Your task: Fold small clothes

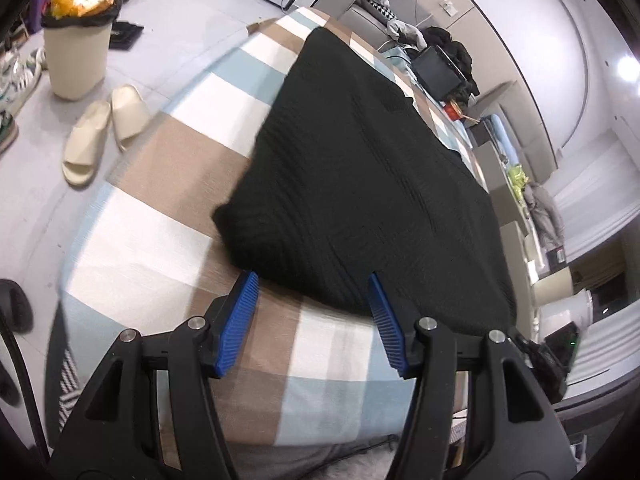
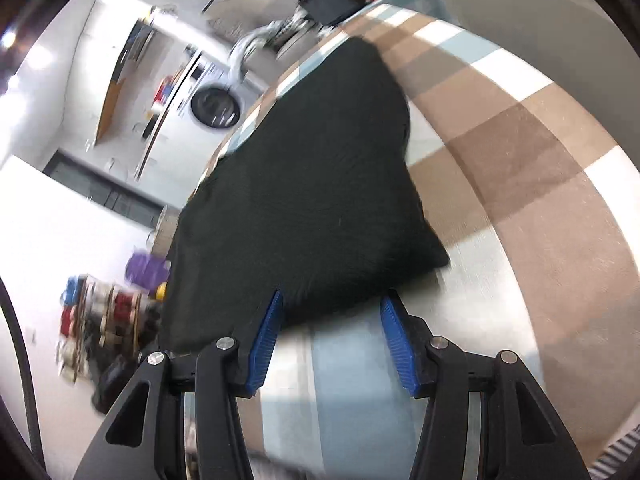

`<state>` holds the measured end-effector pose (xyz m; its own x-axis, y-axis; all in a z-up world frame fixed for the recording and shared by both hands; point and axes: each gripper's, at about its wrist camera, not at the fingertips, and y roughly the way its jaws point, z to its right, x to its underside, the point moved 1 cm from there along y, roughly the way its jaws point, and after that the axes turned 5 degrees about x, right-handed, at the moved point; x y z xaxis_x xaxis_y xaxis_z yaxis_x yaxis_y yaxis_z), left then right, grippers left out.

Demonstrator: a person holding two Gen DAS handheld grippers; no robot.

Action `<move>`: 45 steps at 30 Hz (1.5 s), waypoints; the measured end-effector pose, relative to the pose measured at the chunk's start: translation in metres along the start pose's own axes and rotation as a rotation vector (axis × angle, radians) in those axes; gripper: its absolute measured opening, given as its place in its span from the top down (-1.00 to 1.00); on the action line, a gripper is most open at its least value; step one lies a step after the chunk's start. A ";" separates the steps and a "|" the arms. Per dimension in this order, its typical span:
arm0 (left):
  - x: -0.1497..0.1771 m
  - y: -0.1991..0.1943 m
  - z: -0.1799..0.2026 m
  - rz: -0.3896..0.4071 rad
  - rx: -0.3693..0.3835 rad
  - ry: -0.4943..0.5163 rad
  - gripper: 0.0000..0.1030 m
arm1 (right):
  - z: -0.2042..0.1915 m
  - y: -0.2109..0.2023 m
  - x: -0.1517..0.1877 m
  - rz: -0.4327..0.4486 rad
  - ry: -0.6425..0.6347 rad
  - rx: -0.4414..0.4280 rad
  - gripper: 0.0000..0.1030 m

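Garment [image 1: 360, 184] hem lies between both sets of our fingers [image 1: 314, 322], [image 2: 334, 342], all apart and gripping nothing; closing shallow, we risk pinching the bedsheet [image 1: 160, 240] too.

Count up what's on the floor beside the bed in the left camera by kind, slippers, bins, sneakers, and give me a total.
Cream slippers: 2
Beige waste bin, full: 1
White sneakers at the picture's left edge: at least 1; cut off, so the exact count is unclear
Total: at least 4
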<state>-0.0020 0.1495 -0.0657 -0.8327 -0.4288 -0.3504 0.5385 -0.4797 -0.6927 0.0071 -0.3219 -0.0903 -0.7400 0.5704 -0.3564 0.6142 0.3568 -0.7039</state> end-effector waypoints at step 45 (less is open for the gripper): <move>-0.009 0.035 0.014 0.182 -0.068 0.039 0.29 | -0.124 0.046 -0.003 0.096 -0.435 0.157 0.18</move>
<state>0.0257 0.1261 -0.0783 -0.7274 -0.4733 -0.4969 0.6719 -0.3438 -0.6561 0.0714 -0.2151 -0.0456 -0.7489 0.2205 -0.6249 0.6611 0.1823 -0.7278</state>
